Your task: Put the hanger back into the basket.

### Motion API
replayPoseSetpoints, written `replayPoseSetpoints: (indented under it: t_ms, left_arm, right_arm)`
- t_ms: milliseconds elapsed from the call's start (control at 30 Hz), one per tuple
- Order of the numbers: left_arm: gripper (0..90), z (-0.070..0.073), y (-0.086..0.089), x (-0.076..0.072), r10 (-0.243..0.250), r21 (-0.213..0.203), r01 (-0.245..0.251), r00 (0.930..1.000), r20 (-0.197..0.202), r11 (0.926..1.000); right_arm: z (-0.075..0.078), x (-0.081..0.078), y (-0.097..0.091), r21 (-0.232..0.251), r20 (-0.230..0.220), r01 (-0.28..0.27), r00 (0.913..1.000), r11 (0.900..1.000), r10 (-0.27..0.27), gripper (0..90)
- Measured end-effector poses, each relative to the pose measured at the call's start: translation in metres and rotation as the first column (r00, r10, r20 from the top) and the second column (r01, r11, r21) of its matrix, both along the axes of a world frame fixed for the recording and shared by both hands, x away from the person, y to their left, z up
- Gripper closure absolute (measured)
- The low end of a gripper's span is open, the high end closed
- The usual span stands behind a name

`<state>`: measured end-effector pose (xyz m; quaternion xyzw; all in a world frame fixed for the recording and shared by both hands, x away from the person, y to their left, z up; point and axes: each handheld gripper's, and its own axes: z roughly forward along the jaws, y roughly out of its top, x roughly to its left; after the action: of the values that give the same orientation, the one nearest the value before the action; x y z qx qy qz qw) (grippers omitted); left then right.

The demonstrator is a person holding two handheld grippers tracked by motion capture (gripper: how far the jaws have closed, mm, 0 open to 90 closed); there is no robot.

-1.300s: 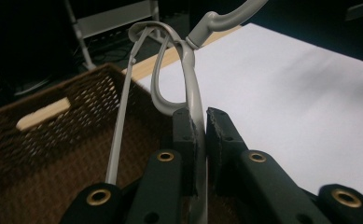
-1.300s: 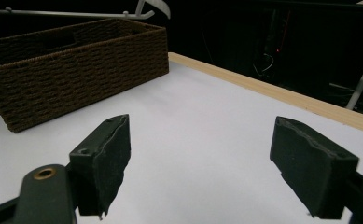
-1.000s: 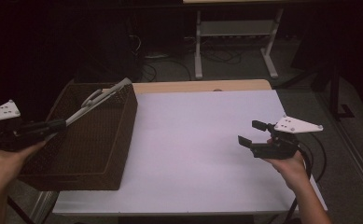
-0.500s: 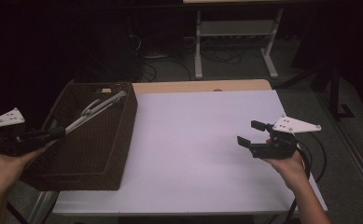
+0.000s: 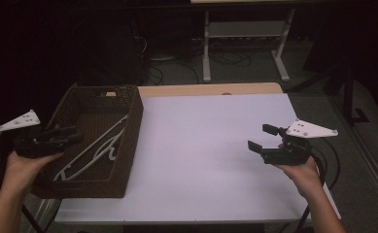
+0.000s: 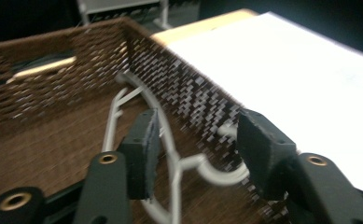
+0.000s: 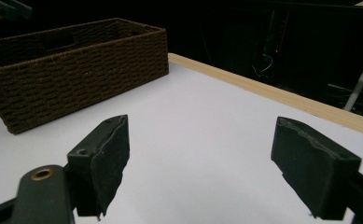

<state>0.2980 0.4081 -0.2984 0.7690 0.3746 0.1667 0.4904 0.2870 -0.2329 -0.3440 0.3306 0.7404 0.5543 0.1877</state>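
- The white hanger lies flat inside the brown woven basket, which sits at the table's left edge.
- I judge the hanger light, stiff, smooth plastic, likely slippery; I would take it at the neck below the hook.
- My left gripper hangs over the basket, jaws apart, holding nothing.
- My right gripper hovers near the table's right edge, jaws wide and empty.
- The white table is flat and matte; the room behind is dark, with cables on the floor.
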Motion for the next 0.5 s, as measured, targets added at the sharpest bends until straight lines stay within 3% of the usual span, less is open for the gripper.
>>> replayPoseSetpoints:
  t_ms: [67, 267, 500]
  left_arm:
    - [42.1, 0.002, -0.009, -0.001, -0.019, -0.044, 0.019, 0.9997, 0.016, 0.9988]
    - [30.5, 0.005, -0.035, -0.004, -0.061, -0.123, 0.069, 0.9956, 0.072, 0.99]
    - [19.1, 0.003, -0.07, -0.005, -0.096, -0.132, 0.109, 0.9899, 0.104, 0.9852]
  right_arm:
    - [0.001, -0.001, 0.001, 0.001, 0.004, -0.005, 1.0, 1.0, 0.005, 17.6]
    - [0.007, -0.003, 0.004, 0.017, 0.011, 0.008, 0.9999, 0.9998, -0.008, 12.8]
    - [0.012, -0.006, 0.009, 0.029, 0.006, 0.012, 0.9999, 0.9995, -0.012, 6.8]
